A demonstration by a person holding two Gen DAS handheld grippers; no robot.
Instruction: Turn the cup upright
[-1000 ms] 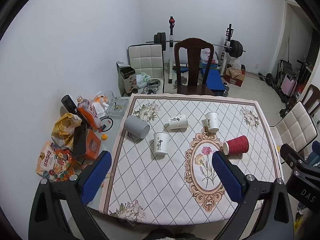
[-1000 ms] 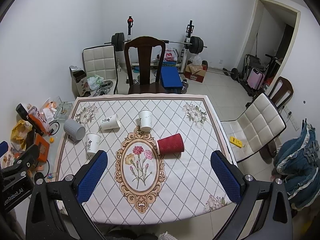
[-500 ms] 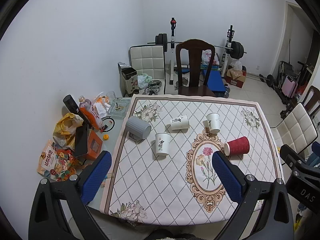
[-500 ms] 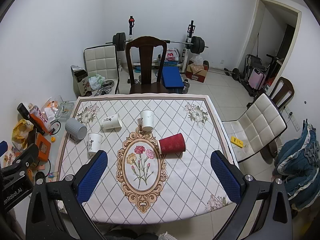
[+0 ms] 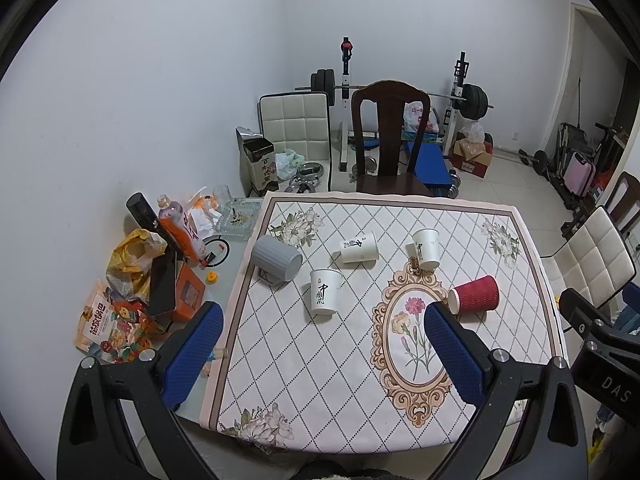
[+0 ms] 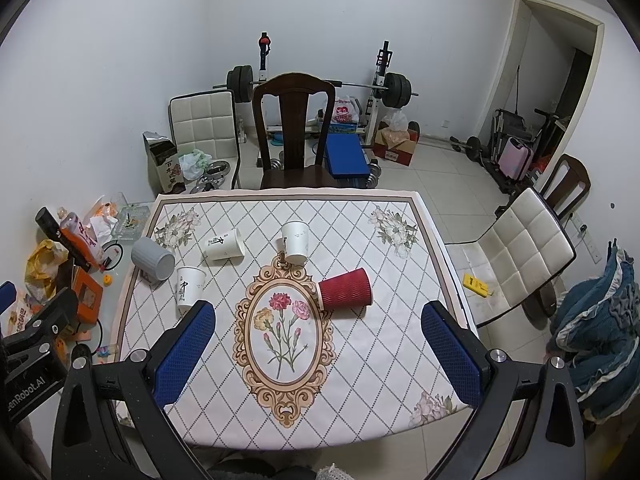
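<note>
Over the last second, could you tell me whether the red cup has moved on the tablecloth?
No. The red cup still lies on its side, its rim at the upper right edge of the oval flower medallion, just as before.

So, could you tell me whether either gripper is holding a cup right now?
Neither: the left gripper and right gripper are both open and empty, above the table.

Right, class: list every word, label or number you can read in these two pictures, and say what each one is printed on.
"DAS" – white letters on the right gripper, seen at the edge of the left view.
"enRobot.AI" – cut-off lettering on the left gripper, seen in the right view.
White cups: black brush characters, too stylised to read.
Snack bag, orange bottle, dark box, shopping bag: print too small or blurred.
</note>
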